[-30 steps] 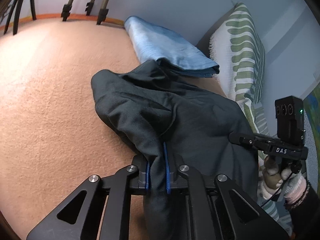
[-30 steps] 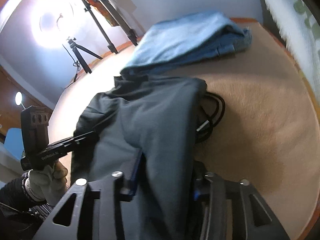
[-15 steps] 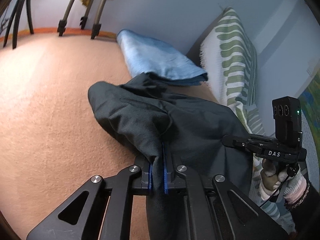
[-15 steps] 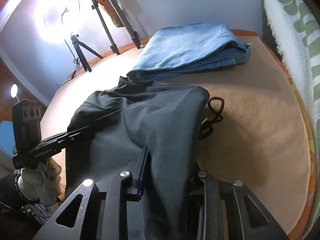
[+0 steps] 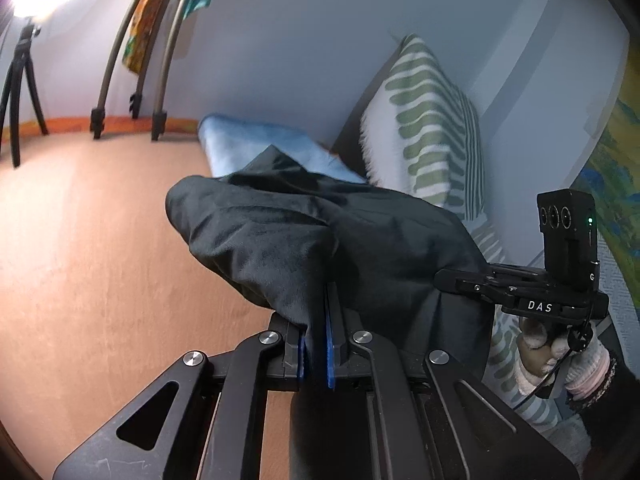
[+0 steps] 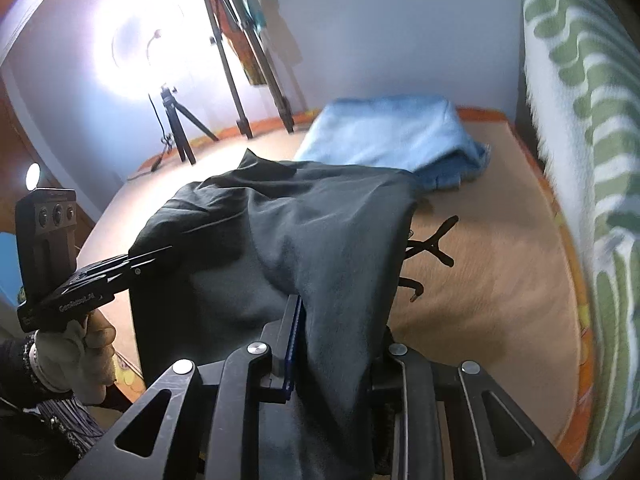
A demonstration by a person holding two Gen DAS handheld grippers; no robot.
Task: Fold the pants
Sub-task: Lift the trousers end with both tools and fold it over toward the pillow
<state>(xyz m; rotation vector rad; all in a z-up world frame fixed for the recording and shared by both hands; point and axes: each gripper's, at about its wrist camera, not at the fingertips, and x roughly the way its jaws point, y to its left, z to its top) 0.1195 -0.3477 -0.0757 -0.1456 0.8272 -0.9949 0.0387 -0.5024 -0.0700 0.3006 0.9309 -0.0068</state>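
Both grippers have lifted since the earlier frames: the dark pants now hang higher off the orange bedcover, and more wall and pillow fills each view. With the cloth up and slack between the two holds, the lift looks like the start of a fold, the held edge about to be carried over the rest.

The pants drape from the lower centre of both views toward the middle, their far end bunched just in front of the folded blue jeans. In the right wrist view a black drawstring dangles off the right edge of the cloth, above the bedcover.

The left gripper is clamped on a pinch of the fabric at the bottom centre of its view, blue pads nearly together. The right gripper has just been closing its jaws and now grasps a thicker bunch of the pants, which fills the gap between them.

Further out, a green-and-white striped pillow stands against the wall at right, and tripods stand by a bright lamp at upper left.
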